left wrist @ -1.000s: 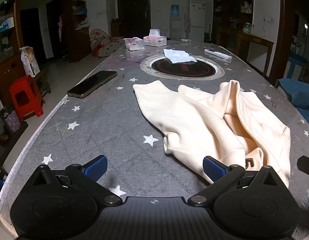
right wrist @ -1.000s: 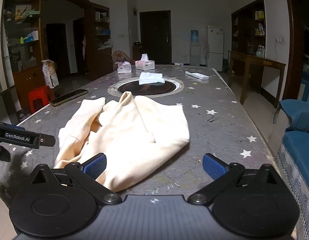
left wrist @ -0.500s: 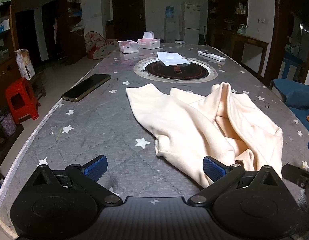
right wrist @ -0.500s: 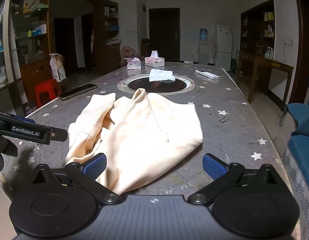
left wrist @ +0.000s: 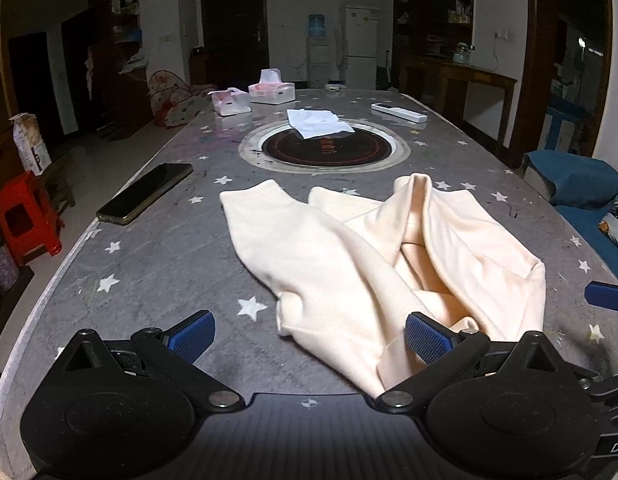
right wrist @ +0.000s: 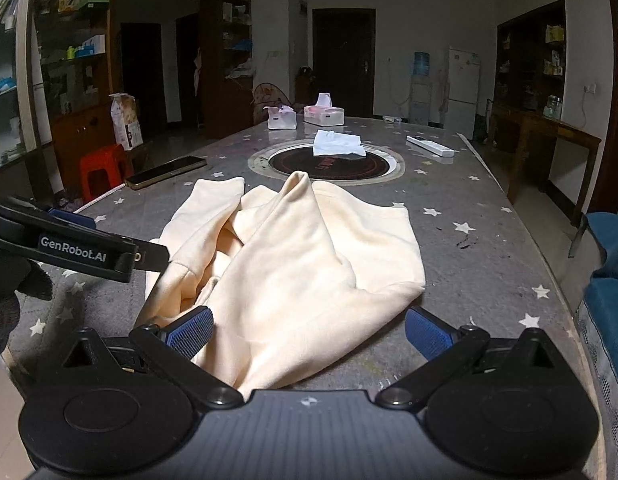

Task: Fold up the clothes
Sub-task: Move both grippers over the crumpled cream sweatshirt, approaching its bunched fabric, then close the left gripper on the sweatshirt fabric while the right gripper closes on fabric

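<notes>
Clothing, a cream garment (left wrist: 389, 264), lay rumpled on the bench (left wrist: 157, 280) near its front edge. Both tools, left (left wrist: 309, 330) and right (right wrist: 309, 330), stood released, grasping nothing. Pinching only one bunched layer would likely drag the heap crooked.

My left gripper (left wrist: 309, 336) stands with jaws spread wide over bare table (left wrist: 161, 276), where a broad strip lies open between the cream garment (left wrist: 373, 264) and the phone (left wrist: 145, 192) near the left edge. My right gripper (right wrist: 309, 332), likewise spread, has the garment's near hem bunched across its left half, while open table runs along the garment's right side to the edge. Beyond the garment, the round inset burner (right wrist: 329, 164), the white cloth (right wrist: 337, 144) on it, the remote (right wrist: 430, 145) and two tissue boxes (right wrist: 324, 112) occupy the far table.
</notes>
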Demonstrator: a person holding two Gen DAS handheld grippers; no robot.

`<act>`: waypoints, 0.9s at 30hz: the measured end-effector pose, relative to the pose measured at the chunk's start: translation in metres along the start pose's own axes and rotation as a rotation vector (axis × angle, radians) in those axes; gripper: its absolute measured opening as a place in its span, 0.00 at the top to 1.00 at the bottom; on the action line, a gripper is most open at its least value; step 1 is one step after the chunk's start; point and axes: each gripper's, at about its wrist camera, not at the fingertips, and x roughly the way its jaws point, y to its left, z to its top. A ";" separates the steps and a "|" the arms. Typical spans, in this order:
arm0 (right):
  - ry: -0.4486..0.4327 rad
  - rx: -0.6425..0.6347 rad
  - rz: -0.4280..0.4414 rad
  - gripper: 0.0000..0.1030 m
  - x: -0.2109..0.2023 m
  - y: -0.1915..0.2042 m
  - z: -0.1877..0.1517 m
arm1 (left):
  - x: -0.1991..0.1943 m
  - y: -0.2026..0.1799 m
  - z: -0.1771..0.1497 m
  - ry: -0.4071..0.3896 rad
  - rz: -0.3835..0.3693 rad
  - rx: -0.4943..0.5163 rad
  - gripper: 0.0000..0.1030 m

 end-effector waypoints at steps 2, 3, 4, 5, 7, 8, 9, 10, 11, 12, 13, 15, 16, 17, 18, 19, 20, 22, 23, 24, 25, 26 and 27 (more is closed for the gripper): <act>0.002 0.002 0.001 0.00 0.002 -0.001 0.001 | 0.002 -0.002 0.003 -0.001 -0.003 0.005 0.00; 0.003 0.004 0.002 0.00 0.003 -0.001 0.002 | 0.003 -0.003 0.004 -0.001 -0.005 0.008 0.00; 0.004 0.006 0.003 0.00 0.004 -0.001 0.003 | 0.004 -0.004 0.005 -0.001 -0.006 0.011 0.00; 0.005 0.009 0.004 0.00 0.005 -0.002 0.004 | 0.005 -0.005 0.006 -0.002 -0.008 0.014 0.00; 0.007 0.017 0.009 0.00 0.008 -0.004 0.007 | 0.007 -0.007 0.009 -0.002 -0.011 0.019 0.00; 0.008 0.022 0.012 0.00 0.009 -0.006 0.008 | 0.009 -0.007 0.011 -0.003 -0.012 0.020 0.00; 0.009 0.024 0.015 0.00 0.010 -0.007 0.010 | 0.011 -0.008 0.014 -0.005 -0.014 0.021 0.00; 0.009 0.024 0.019 0.00 0.012 -0.008 0.012 | 0.013 -0.008 0.018 -0.007 -0.017 0.023 0.00; 0.007 0.022 0.022 0.00 0.013 -0.008 0.014 | 0.015 -0.009 0.021 -0.009 -0.020 0.024 0.00; 0.005 0.020 0.023 0.00 0.015 -0.009 0.017 | 0.017 -0.010 0.024 -0.012 -0.023 0.027 0.00; 0.003 0.018 0.024 0.01 0.016 -0.010 0.020 | 0.020 -0.011 0.027 -0.014 -0.026 0.029 0.00; -0.001 0.020 0.032 0.01 0.020 -0.012 0.025 | 0.027 -0.013 0.033 -0.013 -0.025 0.034 0.00; -0.001 0.022 0.035 0.04 0.022 -0.013 0.028 | 0.030 -0.014 0.036 -0.011 -0.023 0.036 0.00; 0.000 0.022 0.038 0.05 0.025 -0.015 0.032 | 0.034 -0.015 0.039 -0.010 -0.022 0.039 0.00; 0.000 0.022 0.040 0.07 0.028 -0.016 0.035 | 0.037 -0.015 0.041 -0.007 -0.021 0.041 0.00; -0.001 0.021 0.039 0.07 0.030 -0.018 0.038 | 0.041 -0.015 0.042 -0.003 -0.019 0.043 0.00; -0.001 0.019 0.038 0.08 0.032 -0.019 0.040 | 0.045 -0.015 0.044 0.001 -0.017 0.045 0.00; -0.001 0.015 0.037 0.10 0.037 -0.022 0.046 | 0.052 -0.015 0.047 0.010 -0.016 0.048 0.01; -0.001 0.015 0.038 0.10 0.039 -0.024 0.049 | 0.055 -0.015 0.048 0.014 -0.017 0.048 0.01; -0.001 0.015 0.039 0.12 0.042 -0.026 0.051 | 0.057 -0.015 0.048 0.019 -0.020 0.049 0.01; -0.001 0.014 0.040 0.15 0.044 -0.028 0.054 | 0.060 -0.015 0.049 0.023 -0.023 0.051 0.03; -0.001 0.015 0.040 0.16 0.047 -0.030 0.057 | 0.063 -0.015 0.050 0.030 -0.029 0.051 0.08; -0.001 0.018 0.040 0.17 0.049 -0.032 0.059 | 0.067 -0.015 0.050 0.038 -0.035 0.050 0.11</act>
